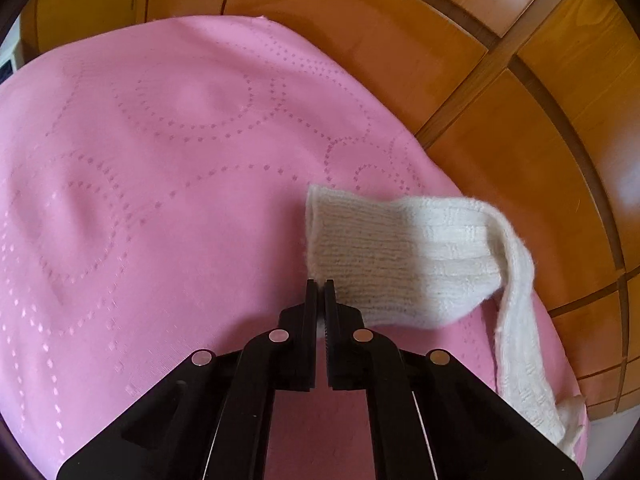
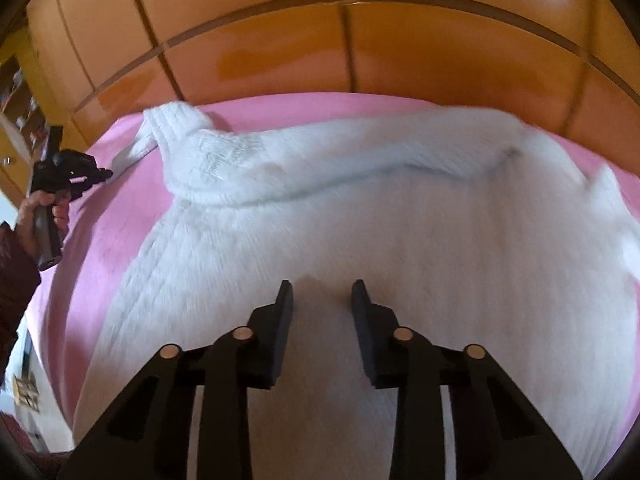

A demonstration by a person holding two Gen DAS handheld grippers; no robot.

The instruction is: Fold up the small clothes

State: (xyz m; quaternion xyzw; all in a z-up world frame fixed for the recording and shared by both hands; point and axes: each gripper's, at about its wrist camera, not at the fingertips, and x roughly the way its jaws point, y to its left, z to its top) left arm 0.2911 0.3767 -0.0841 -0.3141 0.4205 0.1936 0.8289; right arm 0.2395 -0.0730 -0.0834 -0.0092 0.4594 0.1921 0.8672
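Observation:
A white knitted sweater (image 2: pixel 360 220) lies spread on the pink bedspread (image 2: pixel 120 216). In the left wrist view my left gripper (image 1: pixel 319 286) is shut on the edge of its sleeve cuff (image 1: pixel 384 256) and holds the sleeve lifted over the pink cover (image 1: pixel 160 200). In the right wrist view the left gripper (image 2: pixel 106 174) shows at the far left, pinching the sleeve end. My right gripper (image 2: pixel 322 292) is open and empty, just above the sweater's body.
A wooden panelled headboard or wardrobe (image 2: pixel 320 52) runs behind the bed and also shows in the left wrist view (image 1: pixel 520 80). The bed's edge drops off at the left of the right wrist view, near shelves (image 2: pixel 20 100).

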